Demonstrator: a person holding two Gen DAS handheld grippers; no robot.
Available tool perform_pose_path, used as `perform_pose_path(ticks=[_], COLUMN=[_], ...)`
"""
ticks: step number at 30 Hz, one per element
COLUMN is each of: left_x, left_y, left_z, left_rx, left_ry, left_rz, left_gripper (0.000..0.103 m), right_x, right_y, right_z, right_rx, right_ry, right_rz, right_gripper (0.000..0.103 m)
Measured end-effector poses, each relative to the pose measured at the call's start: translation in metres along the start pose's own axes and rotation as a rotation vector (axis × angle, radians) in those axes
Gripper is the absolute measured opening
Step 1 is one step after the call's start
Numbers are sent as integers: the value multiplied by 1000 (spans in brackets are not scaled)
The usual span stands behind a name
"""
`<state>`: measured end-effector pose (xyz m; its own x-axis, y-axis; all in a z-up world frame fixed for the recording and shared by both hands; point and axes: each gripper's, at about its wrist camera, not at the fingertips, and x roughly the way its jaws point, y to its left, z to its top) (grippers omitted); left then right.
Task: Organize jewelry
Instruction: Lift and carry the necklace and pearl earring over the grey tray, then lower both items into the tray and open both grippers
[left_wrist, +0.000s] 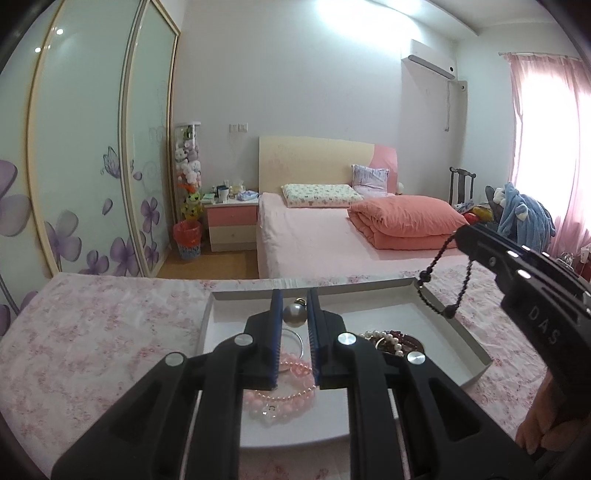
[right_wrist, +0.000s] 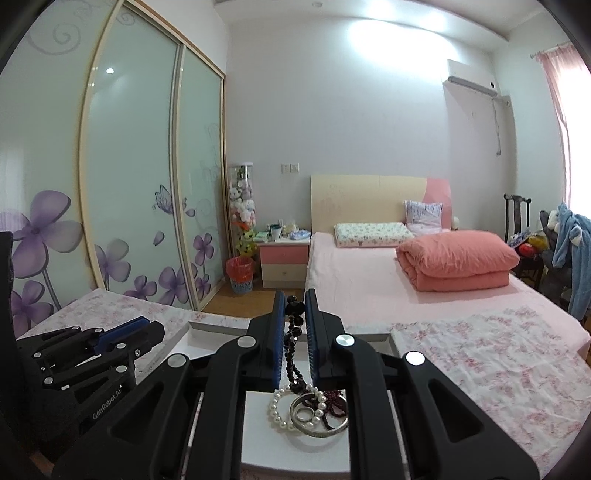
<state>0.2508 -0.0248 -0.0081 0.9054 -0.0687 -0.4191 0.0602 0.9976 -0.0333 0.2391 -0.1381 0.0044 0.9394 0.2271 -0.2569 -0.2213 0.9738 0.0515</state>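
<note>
Bedroom, floral counter (left_wrist: 92, 332): jewelry sorting over a white tray (left_wrist: 461, 332).
Black beads (right_wrist: 293, 347) hung pinched in the right claw (right_wrist: 294, 314) above the tray; the left claw (left_wrist: 294, 314) pinched a pearl ball (left_wrist: 294, 314). The dangling strand could snag the tray's pearls (right_wrist: 277, 410).

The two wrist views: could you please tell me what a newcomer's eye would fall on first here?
Most striking is the black beaded necklace dangling from the shut right gripper above the shallow white cardboard tray. Next comes the large silver pearl bead pinched in the left gripper over the same tray. Behind both, a folded coral-pink quilt sits on the pink bed.
</note>
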Motion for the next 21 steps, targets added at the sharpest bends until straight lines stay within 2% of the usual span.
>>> perform_pose_path(ticks=[9, 16, 17, 18, 19, 20, 21], left_x=[38, 51, 52, 53, 53, 52, 51], left_y=[7, 6, 7, 8, 9, 12, 14], left_z=[-22, -30, -31, -31, -31, -31, -31], left_rx=[-26, -22, -27, -29, -34, -44, -54], left_ry=[59, 82, 84, 85, 86, 80, 69], left_rz=[-10, -23, -21, -21, -22, -22, -20], left_gripper=[14, 14, 17, 21, 33, 41, 47], right_x=[25, 38, 39, 40, 40, 40, 38], right_y=[-9, -14, -14, -14, -17, -21, -26], right_z=[-22, -29, -30, -30, -31, -31, -31], right_rx=[49, 68, 74, 85, 103, 119, 140], right_ry=[60, 105, 109, 111, 113, 115, 104], right_rz=[17, 38, 46, 54, 61, 62, 53], right_gripper=[12, 12, 13, 16, 22, 42, 51])
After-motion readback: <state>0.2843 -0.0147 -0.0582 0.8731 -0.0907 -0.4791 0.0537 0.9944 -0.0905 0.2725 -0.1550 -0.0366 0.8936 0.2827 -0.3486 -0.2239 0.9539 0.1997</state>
